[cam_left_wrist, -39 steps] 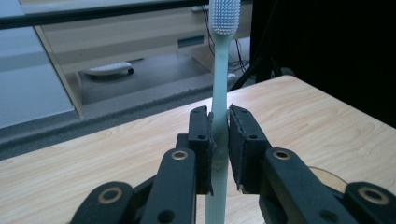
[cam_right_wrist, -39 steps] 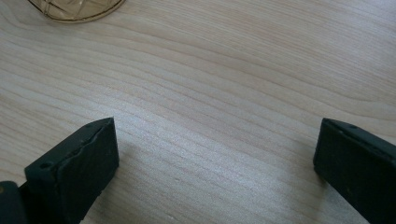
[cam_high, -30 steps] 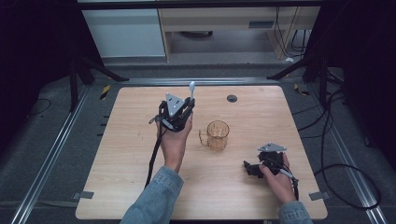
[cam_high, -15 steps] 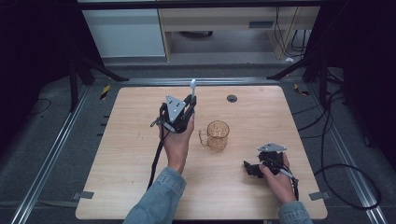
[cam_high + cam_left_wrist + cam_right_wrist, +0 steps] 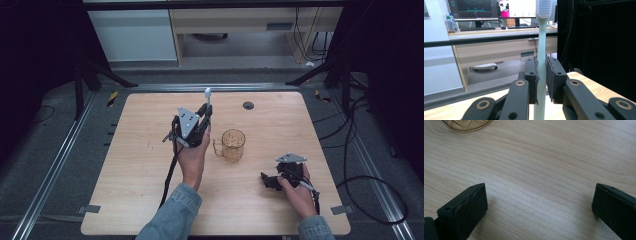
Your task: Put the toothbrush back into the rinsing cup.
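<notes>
Left gripper (image 5: 541,77): jaws nearly closed, pressed on the toothbrush (image 5: 541,50) from both sides, with just the handle's width between the pads.
Toothbrush: upright between those jaws; handle runs down past the pads and out of the bottom of the left gripper view, bristled head rises well above the jaw tips (pale, whitish-green handle).
Left gripper's place: seen from the high view, the left gripper (image 5: 205,112) is raised over the table (image 5: 130,165) with the brush head (image 5: 207,92) pointing toward the far edge.
Glass mug (image 5: 232,145): stands on the table just to the right of the left jaws, near them but apart.
Right gripper (image 5: 539,205): jaws spread wide, nothing between them, bare wood beneath.
Right gripper's place: the right gripper (image 5: 272,179) is low at the table, toward the near right corner.
Mug from the right jaws: its base (image 5: 466,125) lies ahead and to their left, well apart.
Open room: bare wood lies left of the left jaws and between the mug and the right jaws; a small dark disc (image 5: 248,105) sits beyond the mug by the far edge.
</notes>
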Action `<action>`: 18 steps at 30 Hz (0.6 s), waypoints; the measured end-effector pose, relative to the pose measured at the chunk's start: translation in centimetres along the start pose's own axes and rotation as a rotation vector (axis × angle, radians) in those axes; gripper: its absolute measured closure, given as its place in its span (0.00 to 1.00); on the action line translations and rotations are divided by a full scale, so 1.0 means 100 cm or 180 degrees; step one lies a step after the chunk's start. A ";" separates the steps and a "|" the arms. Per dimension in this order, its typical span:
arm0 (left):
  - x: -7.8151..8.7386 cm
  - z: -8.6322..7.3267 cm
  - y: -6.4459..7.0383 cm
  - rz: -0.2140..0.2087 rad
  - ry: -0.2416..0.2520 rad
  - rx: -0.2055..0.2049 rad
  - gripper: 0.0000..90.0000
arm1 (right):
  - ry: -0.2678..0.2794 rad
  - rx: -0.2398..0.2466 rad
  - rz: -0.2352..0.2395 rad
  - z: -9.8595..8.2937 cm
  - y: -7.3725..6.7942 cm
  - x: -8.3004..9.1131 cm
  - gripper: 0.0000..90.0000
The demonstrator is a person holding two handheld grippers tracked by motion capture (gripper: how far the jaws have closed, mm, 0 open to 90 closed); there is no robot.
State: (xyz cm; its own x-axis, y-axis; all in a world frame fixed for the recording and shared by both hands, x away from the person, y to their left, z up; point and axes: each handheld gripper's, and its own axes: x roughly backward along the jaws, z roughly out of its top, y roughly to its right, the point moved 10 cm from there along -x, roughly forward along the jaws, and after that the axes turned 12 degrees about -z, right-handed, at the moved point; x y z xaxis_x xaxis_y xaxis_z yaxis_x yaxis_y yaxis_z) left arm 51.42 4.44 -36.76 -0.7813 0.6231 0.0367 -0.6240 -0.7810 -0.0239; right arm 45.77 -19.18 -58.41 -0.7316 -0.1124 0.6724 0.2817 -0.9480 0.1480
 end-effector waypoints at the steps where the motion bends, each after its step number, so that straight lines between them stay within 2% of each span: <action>1: 0.000 0.000 0.000 0.0000 0.0000 0.0000 0.88 | 0.0000 0.0000 0.0000 0.000 0.000 0.000 0.01; 9: -0.003 -0.004 0.004 0.0009 0.0094 0.0097 0.88 | -0.0001 0.0000 0.0003 0.000 0.000 0.000 0.00; 18: -0.004 -0.004 0.011 -0.0016 0.0133 0.0069 0.88 | -0.0001 -0.0003 0.0001 0.000 0.000 0.000 0.00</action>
State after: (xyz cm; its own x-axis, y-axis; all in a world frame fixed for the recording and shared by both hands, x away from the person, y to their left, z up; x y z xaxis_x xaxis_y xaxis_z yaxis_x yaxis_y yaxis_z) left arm 51.02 3.39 -37.17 -0.7783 0.6278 -0.0051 -0.6278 -0.7783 -0.0022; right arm 45.78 -19.18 -58.41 -0.7312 -0.1127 0.6728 0.2815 -0.9482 0.1471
